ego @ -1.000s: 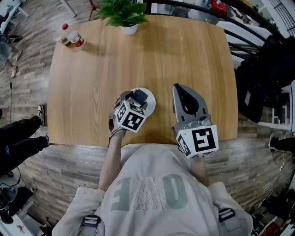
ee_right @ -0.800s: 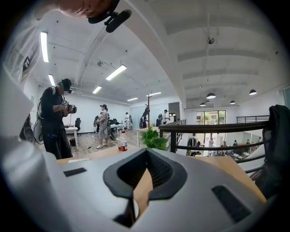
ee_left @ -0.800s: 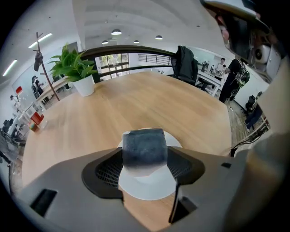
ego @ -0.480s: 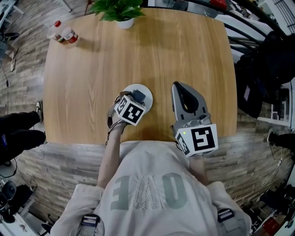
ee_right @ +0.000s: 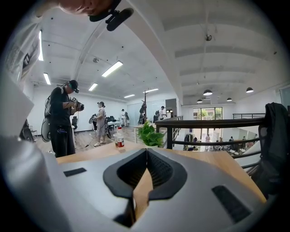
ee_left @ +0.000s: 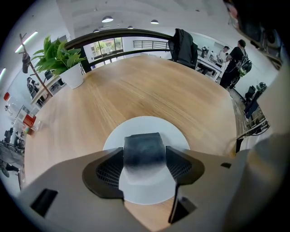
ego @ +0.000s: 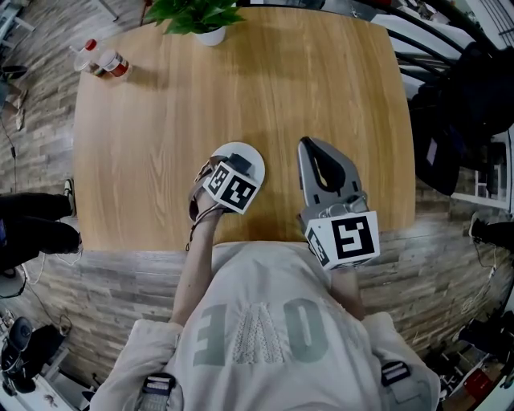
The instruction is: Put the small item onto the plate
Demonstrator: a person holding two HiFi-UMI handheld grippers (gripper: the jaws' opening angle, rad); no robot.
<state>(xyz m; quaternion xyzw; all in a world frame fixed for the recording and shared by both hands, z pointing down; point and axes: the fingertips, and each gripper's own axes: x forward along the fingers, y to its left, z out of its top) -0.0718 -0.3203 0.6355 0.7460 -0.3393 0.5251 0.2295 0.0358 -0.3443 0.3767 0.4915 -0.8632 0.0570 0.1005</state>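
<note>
**Head view.** A round-cornered wooden table (ego: 241, 80) is seen from above. A white plate (ego: 245, 152) lies near its near edge, left of centre. The left gripper (ego: 231, 178) is held over the plate and angled far and slightly right. Its marker cube covers the jaws and whatever is between them. The right gripper (ego: 311, 147) lies on the table just right of the plate and apart from it, with its tips directed to the far side. A potted plant (ego: 197, 16) stands at the far edge. Two small bottles (ego: 104, 63) stand at the far left corner.

**Left gripper view.** The jaws of the left gripper (ee_left: 145, 156) are set narrowly and pressed against the two sides of a small dark grey block (ee_left: 144, 146). The block is held over the middle of the plate (ee_left: 149, 124). Its long axis appears to run along the line of the jaws, with one end directed away towards the far table edge. The near end fades into the white of the plate, so contact with the plate cannot be judged. The potted plant (ee_left: 61, 59) is seen far left.

**Right gripper view.** The jaws of the right gripper (ee_right: 146, 152) are closed, meeting at the tips, and nothing is gripped between them. Only table wood is seen through the gap behind the tips. Beyond them the potted plant (ee_right: 149, 133) and a bottle (ee_right: 120, 137) are visible.
</note>
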